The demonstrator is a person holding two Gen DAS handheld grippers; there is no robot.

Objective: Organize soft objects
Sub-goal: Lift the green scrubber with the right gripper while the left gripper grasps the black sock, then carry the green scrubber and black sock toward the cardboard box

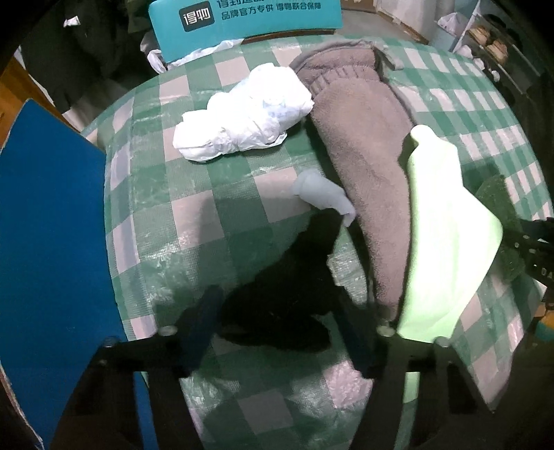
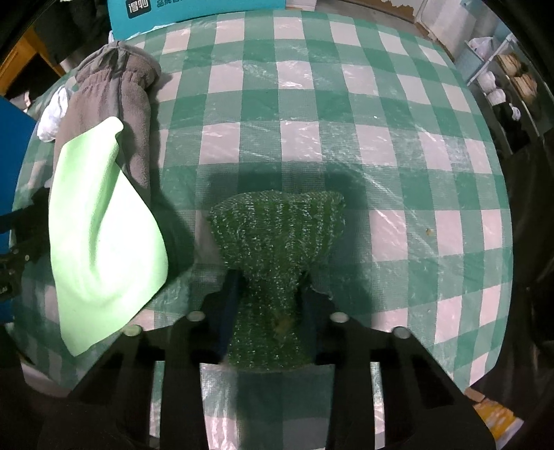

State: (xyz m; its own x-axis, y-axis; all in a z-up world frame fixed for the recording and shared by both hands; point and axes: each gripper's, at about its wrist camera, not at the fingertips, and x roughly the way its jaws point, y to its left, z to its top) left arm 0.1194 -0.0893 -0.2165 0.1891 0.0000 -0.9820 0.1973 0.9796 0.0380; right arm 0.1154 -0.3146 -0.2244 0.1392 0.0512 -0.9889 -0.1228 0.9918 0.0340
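My left gripper points down at the checked tablecloth, its two fingers closed against a crumpled black cloth. My right gripper is shut on a dark green glittery scouring cloth, pinching it to a narrow waist. A light green cloth lies draped over a grey-brown fleece garment between the two grippers. A small pale blue scrap lies just beyond the black cloth. Farther back rests a crumpled white bundle.
A blue board stands at the table's left edge. A teal box with printed text sits at the far edge. Shelves with small items stand off to the right. Open checked tablecloth stretches beyond the green scouring cloth.
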